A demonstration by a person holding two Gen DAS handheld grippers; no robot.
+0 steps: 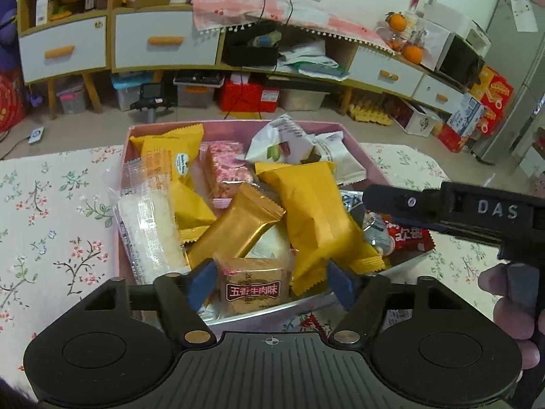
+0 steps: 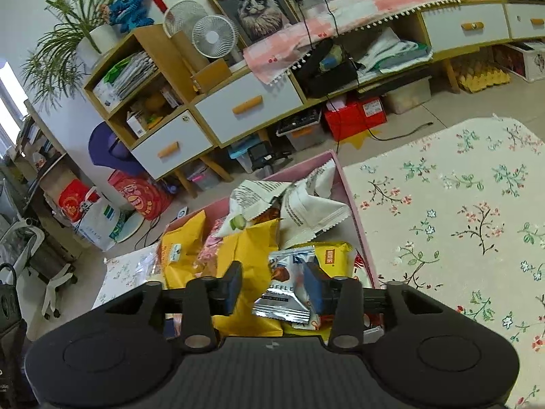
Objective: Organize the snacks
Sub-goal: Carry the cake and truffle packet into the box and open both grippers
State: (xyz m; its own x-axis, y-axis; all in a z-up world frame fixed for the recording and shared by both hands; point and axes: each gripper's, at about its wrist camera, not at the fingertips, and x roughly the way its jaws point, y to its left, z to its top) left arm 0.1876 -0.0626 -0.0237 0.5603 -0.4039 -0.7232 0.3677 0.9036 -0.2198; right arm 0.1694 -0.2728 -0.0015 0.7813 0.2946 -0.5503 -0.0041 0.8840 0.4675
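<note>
A pink box point(image 1: 235, 126) on the flowered tablecloth is piled with several snack packets: yellow, gold, pink, white and red. My left gripper point(image 1: 270, 284) is open, its blue pads on either side of a brown beef-flavour packet point(image 1: 253, 289) at the box's near edge, not squeezing it. My right gripper point(image 2: 274, 288) is open above the same box point(image 2: 351, 187), its pads flanking a silver truffle packet point(image 2: 286, 289) that lies on a yellow packet point(image 2: 252, 255). The right gripper's body point(image 1: 442, 208) reaches in over the box's right side in the left wrist view.
The flowered tablecloth point(image 2: 460, 221) stretches to the right of the box and to its left point(image 1: 51, 221). Beyond the table stand a long yellow-and-white cabinet point(image 1: 163, 37), storage bins and a red box point(image 1: 248, 95) on the floor.
</note>
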